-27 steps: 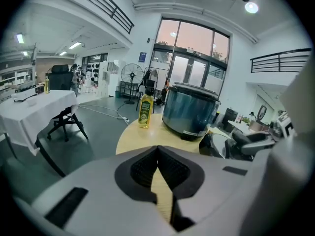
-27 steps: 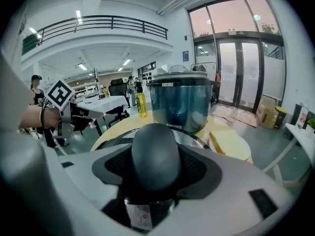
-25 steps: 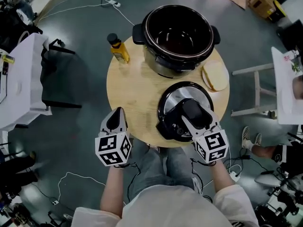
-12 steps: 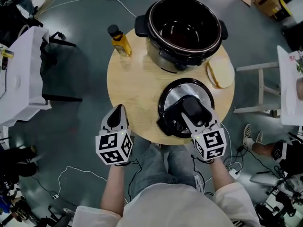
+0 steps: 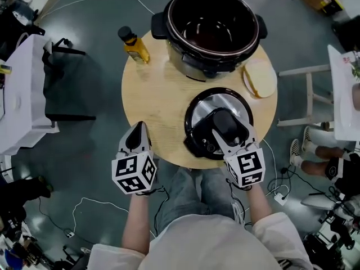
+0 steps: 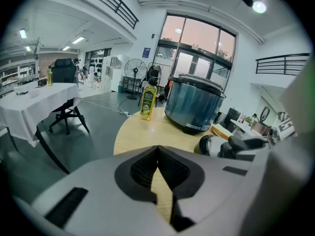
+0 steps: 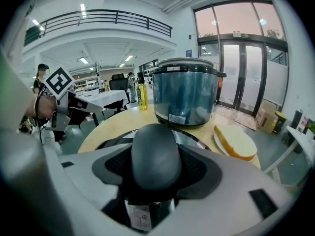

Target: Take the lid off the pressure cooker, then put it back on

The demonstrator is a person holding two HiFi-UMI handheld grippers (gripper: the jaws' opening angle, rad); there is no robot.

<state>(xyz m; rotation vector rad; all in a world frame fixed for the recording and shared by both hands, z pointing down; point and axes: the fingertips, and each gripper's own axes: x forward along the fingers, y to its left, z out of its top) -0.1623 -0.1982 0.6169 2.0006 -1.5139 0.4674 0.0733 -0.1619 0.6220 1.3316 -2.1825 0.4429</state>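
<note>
The pressure cooker pot [image 5: 211, 30] stands open at the far side of the round wooden table [image 5: 157, 100]; it also shows as a steel body [image 7: 186, 95]. Its lid [image 5: 216, 103] lies flat on the table in front of it, black rim around a silver top. My right gripper [image 5: 228, 131] is shut on the lid's black handle [image 7: 155, 156], pads pressing both sides. My left gripper [image 5: 138, 135] hovers at the table's near-left edge, jaws together and empty [image 6: 157, 154].
A yellow oil bottle [image 5: 133, 45] stands at the table's far left. A slice of bread [image 5: 260, 77] lies right of the pot. A white-clothed table [image 5: 22, 94] and black chair [image 5: 67, 89] are at left, a white stool [image 5: 306, 103] at right. Cables cross the floor.
Only the head view has drifted a little. The lid stays on the table, with the right gripper still on its handle and the left gripper in the same place.
</note>
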